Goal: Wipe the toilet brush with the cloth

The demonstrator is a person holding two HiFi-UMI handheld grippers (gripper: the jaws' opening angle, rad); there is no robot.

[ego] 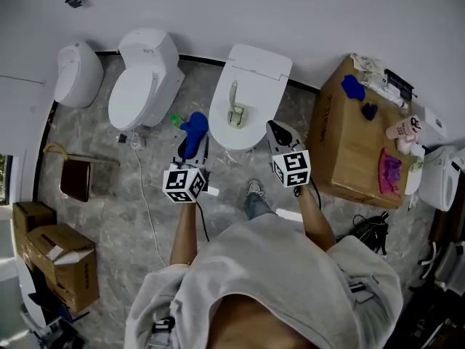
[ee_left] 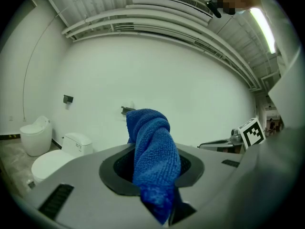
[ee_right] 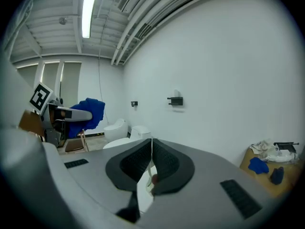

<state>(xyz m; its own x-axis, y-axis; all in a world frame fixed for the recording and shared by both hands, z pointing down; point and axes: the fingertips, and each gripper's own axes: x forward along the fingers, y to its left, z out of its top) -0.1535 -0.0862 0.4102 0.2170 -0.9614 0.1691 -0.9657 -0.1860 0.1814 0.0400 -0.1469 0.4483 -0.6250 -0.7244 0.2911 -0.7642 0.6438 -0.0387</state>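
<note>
Marble floor (ego: 109, 195), white wall (ego: 290, 13) — left gripper (ego: 191, 150) clamped tight on blue cloth (ee_left: 151, 147), right gripper (ee_right: 151, 160) closed on nothing; brush (ego: 234, 106) lying on toilet (ego: 256, 65) lid.

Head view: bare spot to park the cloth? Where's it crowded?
Free: the cardboard box's left half, beside the middle toilet; the closed lid of the next toilet leftward. Crowded: the box's right edge (blue items, pink cup, magenta cloth); the middle toilet's lid holds the toilet brush.
</note>
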